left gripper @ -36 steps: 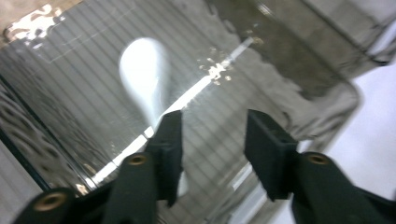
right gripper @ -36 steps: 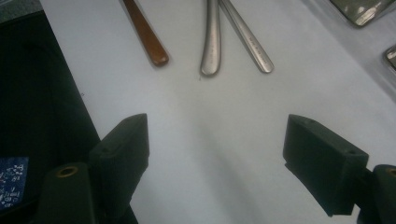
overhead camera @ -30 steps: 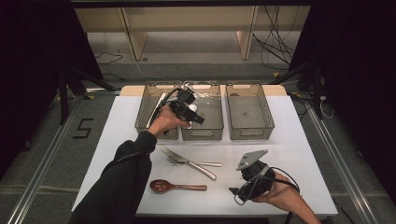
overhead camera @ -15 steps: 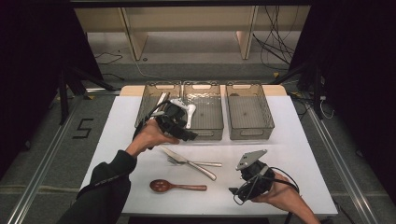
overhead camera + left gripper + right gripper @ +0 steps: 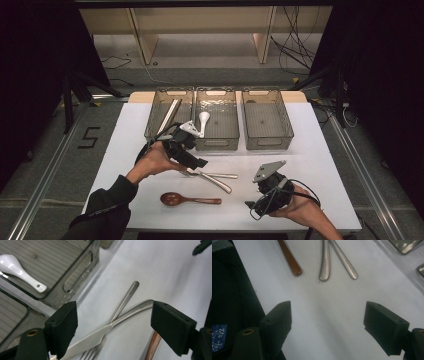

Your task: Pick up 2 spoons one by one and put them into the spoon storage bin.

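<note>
High view: left gripper moved back from bins, now over crossed fork and knife; three bins, one brown spoon.
Left gripper view: jaws spread, empty; white spoon in bin.
Right gripper view: right gripper agape, empty.

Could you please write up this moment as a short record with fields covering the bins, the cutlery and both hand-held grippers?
bins: three clear bins in a row at the table's far side
middle bin: white spoon
on table: metal fork and knife crossed; wooden spoon nearer the person
left hand-held gripper: open, above the crossed cutlery
right hand-held gripper: open, empty, over bare table
</note>
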`<state>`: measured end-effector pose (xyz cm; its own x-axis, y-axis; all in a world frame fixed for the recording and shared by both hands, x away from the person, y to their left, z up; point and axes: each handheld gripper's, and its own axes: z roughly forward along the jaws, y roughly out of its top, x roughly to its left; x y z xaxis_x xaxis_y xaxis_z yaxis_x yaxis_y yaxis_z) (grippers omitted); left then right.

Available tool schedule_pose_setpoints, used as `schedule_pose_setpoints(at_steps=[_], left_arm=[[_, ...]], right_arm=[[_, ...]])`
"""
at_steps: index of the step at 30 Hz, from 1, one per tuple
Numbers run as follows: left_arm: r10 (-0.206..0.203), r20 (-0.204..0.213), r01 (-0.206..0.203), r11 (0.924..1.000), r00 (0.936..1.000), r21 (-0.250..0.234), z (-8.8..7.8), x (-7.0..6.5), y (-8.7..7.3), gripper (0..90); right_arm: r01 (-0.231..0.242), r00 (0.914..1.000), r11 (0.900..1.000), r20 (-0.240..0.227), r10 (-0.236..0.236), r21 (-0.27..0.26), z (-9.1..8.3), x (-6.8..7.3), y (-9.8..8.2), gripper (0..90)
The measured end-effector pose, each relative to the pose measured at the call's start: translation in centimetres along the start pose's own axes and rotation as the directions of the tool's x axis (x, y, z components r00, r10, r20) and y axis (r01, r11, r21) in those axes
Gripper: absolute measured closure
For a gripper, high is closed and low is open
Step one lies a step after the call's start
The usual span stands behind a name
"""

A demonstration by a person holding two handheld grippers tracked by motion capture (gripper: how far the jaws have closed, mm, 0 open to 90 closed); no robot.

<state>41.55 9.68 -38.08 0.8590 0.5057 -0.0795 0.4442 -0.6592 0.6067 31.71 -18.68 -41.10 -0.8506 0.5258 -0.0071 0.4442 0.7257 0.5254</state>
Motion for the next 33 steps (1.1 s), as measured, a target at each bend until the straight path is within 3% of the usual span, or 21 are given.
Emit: schedule_pose_setpoints(at_steps=[5, 10, 17, 24, 33], left_arm=[[0.02, 0.02, -0.021, 0.9992, 0.9996, 0.035, 0.6, -1.0, -1.3, 19.4], [0.067, 0.036, -0.07, 0.9924, 0.9971, 0.102, 1.4, -2.2, -2.3, 18.7], [0.095, 0.048, -0.102, 0.9782, 0.9943, 0.181, 2.2, -2.9, -3.5, 20.7], [0.132, 0.075, -0.147, 0.9557, 0.9884, 0.255, 3.3, -3.6, -4.6, 25.3], [0.121, 0.093, -0.144, 0.9436, 0.9883, 0.298, 4.1, -3.8, -5.5, 33.2]], right_arm=[[0.008, 1.0, 1.0, 0.0, -0.008, 0.002, 0.0, 0.0, 0.0, 23.6], [0.007, 1.0, 1.0, -0.002, -0.007, 0.006, 0.0, 0.1, 0.0, 23.6], [0.009, 1.0, 1.0, 0.0, -0.009, 0.006, 0.0, 0.1, 0.0, 23.6], [0.013, 0.9999, 1.0, -0.002, -0.013, 0.008, 0.1, 0.1, 0.0, 23.6], [0.014, 0.9999, 1.0, -0.004, -0.014, 0.009, 0.1, 0.1, 0.0, 23.6]])
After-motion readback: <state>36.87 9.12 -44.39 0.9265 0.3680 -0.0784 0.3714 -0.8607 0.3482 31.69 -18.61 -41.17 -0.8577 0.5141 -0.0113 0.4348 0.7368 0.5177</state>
